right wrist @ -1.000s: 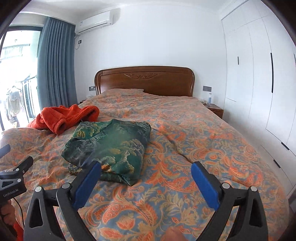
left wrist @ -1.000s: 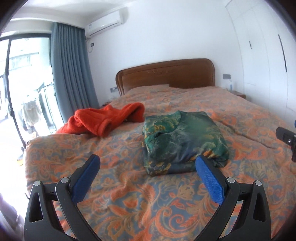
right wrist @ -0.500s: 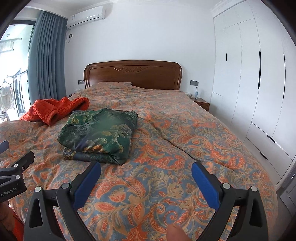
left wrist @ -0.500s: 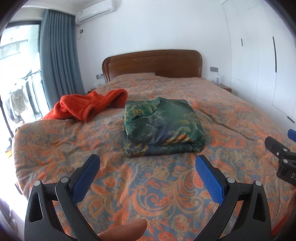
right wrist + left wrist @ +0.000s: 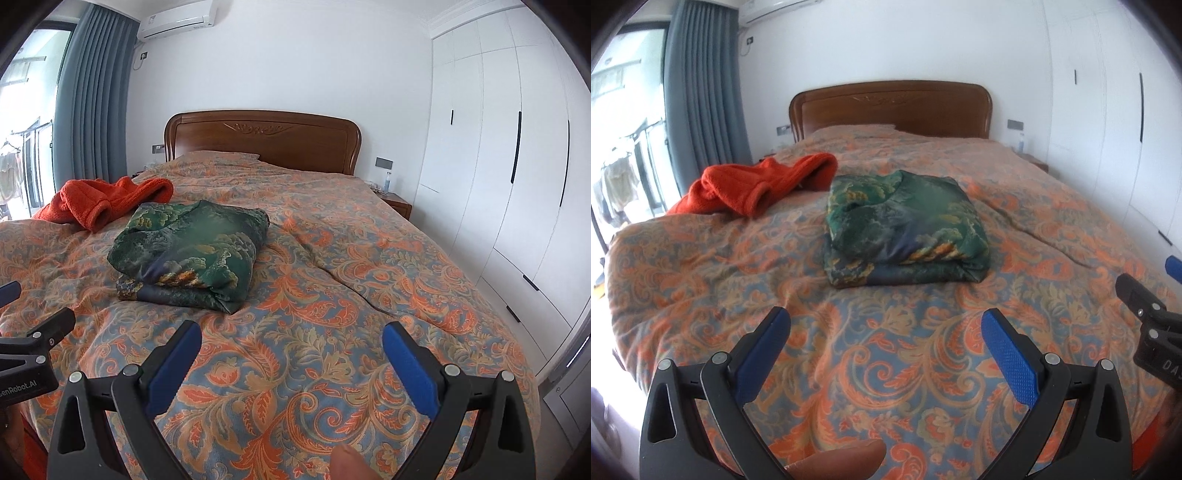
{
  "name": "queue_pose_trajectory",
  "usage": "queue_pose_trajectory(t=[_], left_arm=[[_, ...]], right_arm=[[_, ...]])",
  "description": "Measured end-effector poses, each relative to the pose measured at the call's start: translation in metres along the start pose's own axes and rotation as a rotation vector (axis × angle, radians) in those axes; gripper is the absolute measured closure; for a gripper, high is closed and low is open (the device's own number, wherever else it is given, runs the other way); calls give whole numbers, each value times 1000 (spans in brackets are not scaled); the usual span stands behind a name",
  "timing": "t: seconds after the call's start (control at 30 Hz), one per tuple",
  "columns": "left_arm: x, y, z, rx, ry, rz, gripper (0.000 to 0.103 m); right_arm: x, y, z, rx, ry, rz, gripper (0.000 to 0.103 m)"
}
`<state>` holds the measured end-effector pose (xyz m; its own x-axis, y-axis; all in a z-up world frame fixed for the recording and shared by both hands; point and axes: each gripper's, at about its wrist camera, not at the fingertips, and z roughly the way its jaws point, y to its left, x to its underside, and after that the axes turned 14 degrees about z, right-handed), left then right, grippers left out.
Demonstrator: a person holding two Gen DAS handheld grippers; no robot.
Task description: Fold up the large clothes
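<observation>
In the left wrist view, the left gripper fills the lower part of the frame with its blue-padded fingers spread wide and nothing between them, held above the patterned bedspread. The green folded garment lies in the centre of the frame, a compact, roughly square bundle with layered edges showing along its near side, resting flat on the bedspread well beyond the fingertips. Up and to the left of it, the orange garment sits in a loose heap, its near end just beside the green bundle's upper left corner. At the right edge of the frame part of the right gripper shows as black linkage with a sliver of blue. A fingertip of the person appears at the bottom centre. In the right wrist view, the right gripper likewise occupies the lower frame, its blue pads far apart and empty, above the bedspread. Here the green folded garment lies left of centre, and the orange garment is in the upper left behind it. The wooden headboard stands at the top centre, and white wardrobe doors run down the right side.
</observation>
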<state>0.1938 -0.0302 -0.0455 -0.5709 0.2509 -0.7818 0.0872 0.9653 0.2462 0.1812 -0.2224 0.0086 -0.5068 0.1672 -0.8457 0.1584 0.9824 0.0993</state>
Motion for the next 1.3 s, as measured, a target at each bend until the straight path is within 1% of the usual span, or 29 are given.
queue_pose_trajectory(t=[0.07, 0.13, 0.2, 0.3, 0.4, 0.73, 1.07, 1.3], left_arm=[[0, 0, -2, -6, 9, -5, 0], [0, -1, -4, -39, 23, 0, 0], [-1, -5, -6, -68, 34, 21, 0], [0, -8, -9, -77, 41, 39, 0], [2, -9, -11, -75, 52, 41, 0], [4, -6, -15, -66, 84, 40, 0], [4, -1, -19, -50, 81, 7, 0], [1, 0, -22, -43, 78, 14, 0]], right_arm=[[2, 1, -2, 9, 1, -9, 3], [3, 1, -3, 10, 9, -10, 3], [4, 0, -5, 0, 19, 2, 3], [5, -3, -10, -23, 28, 28, 3], [7, -3, -14, -37, 35, 37, 3], [13, 1, -13, -37, 69, 31, 3], [11, 11, -23, -67, 69, 6, 3], [9, 15, -25, -80, 95, 12, 3]])
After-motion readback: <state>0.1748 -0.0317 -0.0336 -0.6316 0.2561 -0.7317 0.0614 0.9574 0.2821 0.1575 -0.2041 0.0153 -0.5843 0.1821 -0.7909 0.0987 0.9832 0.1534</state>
